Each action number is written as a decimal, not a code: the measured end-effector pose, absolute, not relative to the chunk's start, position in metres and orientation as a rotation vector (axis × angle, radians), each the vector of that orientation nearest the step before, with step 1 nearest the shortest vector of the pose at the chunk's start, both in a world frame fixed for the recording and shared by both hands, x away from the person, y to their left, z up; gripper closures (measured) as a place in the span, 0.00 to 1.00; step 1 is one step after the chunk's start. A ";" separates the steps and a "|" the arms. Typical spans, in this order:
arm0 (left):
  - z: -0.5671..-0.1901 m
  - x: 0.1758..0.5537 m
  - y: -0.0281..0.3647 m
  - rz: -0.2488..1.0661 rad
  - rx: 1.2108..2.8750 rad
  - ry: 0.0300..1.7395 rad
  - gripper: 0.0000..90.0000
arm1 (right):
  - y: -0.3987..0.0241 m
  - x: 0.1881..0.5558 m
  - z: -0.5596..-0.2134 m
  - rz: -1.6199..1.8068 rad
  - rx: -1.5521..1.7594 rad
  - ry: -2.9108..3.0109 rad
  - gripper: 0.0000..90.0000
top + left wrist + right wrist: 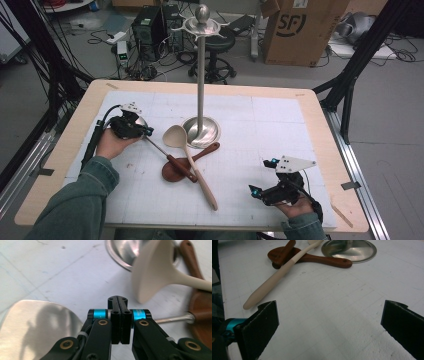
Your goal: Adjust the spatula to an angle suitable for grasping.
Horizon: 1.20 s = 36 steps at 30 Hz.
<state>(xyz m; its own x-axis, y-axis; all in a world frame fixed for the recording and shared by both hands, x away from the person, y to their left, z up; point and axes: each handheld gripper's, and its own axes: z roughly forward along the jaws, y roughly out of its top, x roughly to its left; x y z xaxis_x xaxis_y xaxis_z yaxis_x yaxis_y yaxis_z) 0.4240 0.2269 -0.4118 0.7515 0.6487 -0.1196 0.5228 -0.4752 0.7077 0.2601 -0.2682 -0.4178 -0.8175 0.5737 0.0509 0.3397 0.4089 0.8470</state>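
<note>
My left gripper (148, 132) (117, 300) is shut, its jaws pressed together just over a steel spatula. The spatula's shiny blade (37, 325) lies to one side of the jaws and its thin rod (170, 319) to the other. I cannot tell whether the jaws touch it. Its brown wooden handle (180, 167) rests across a dark wooden spoon (172, 174) (324, 261). A cream spoon (176, 136) (152, 272) (274, 277) lies over both. My right gripper (262, 176) (329, 322) rests open at the front right, with nothing but bare mat between its jaws.
A tall metal utensil stand (201, 131) with hooks on top rises from a round base (352, 250) at the mat's middle, right behind the utensils. The white gridded mat (260, 125) covers a wooden table (325, 110). Boxes, cables and a stool sit on the floor beyond.
</note>
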 end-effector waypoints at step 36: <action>-0.435 0.439 0.236 0.212 2.283 0.958 1.00 | -0.270 0.257 -0.419 1.383 0.796 2.430 0.00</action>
